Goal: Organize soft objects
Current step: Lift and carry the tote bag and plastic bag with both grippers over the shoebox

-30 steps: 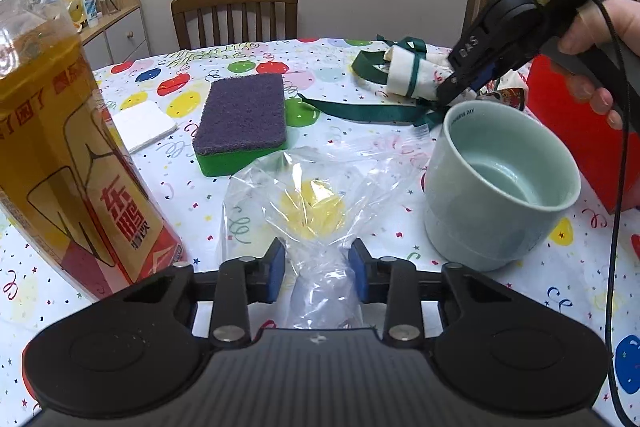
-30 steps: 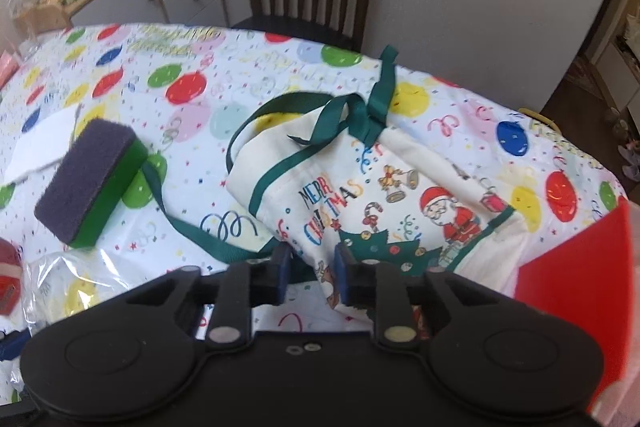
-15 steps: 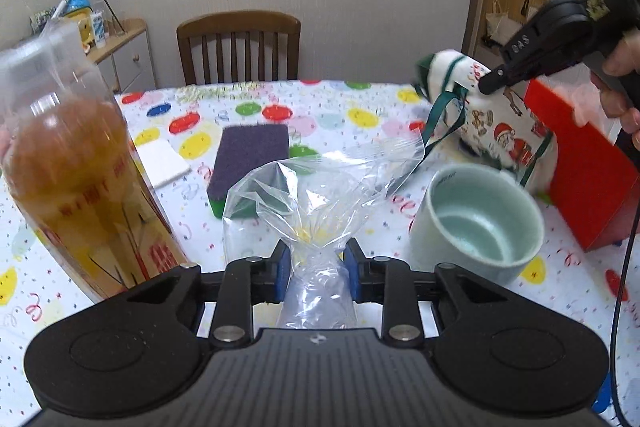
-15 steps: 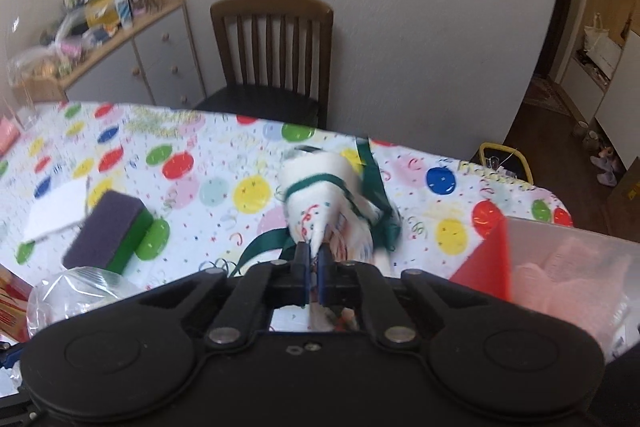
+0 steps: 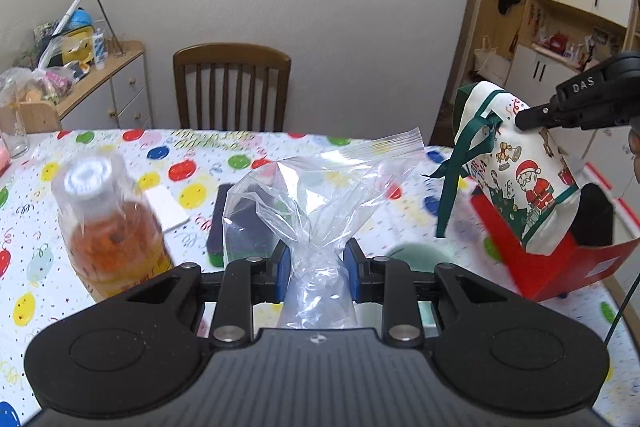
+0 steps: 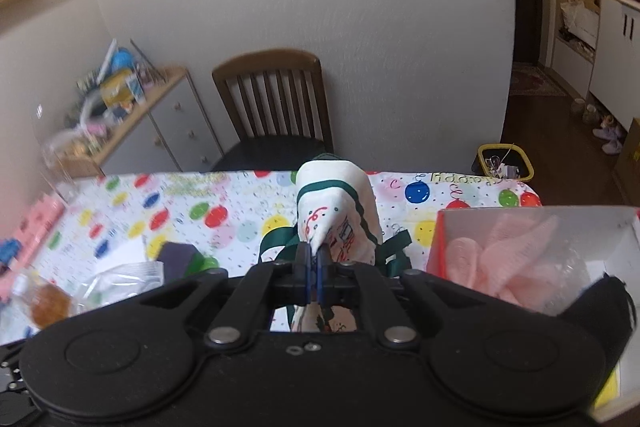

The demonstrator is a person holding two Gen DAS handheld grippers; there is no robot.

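My left gripper (image 5: pixel 316 269) is shut on a clear plastic zip bag (image 5: pixel 316 195) and holds it bunched up above the table. My right gripper (image 6: pixel 313 263) is shut on a white Christmas cloth bag (image 6: pixel 336 211) with green ribbons and holds it in the air. In the left wrist view the cloth bag (image 5: pixel 524 171) hangs over the open red box (image 5: pixel 560 267) at the right, pinched by the right gripper (image 5: pixel 528 119). The red box (image 6: pixel 436 247) holds a pink soft item (image 6: pixel 504 259).
A bottle of amber drink (image 5: pixel 108 227) stands at the left. A purple-and-green sponge (image 5: pixel 240 223) and a white pad (image 5: pixel 166 207) lie behind the plastic bag. A pale green cup (image 5: pixel 416 253) is partly hidden by my left gripper. A wooden chair (image 5: pixel 232 87) stands behind the table.
Both grippers have risen from the table. The left closed on the plastic bag and lifted it. The right closed on the cloth bag and carried it up and right, over the red box.
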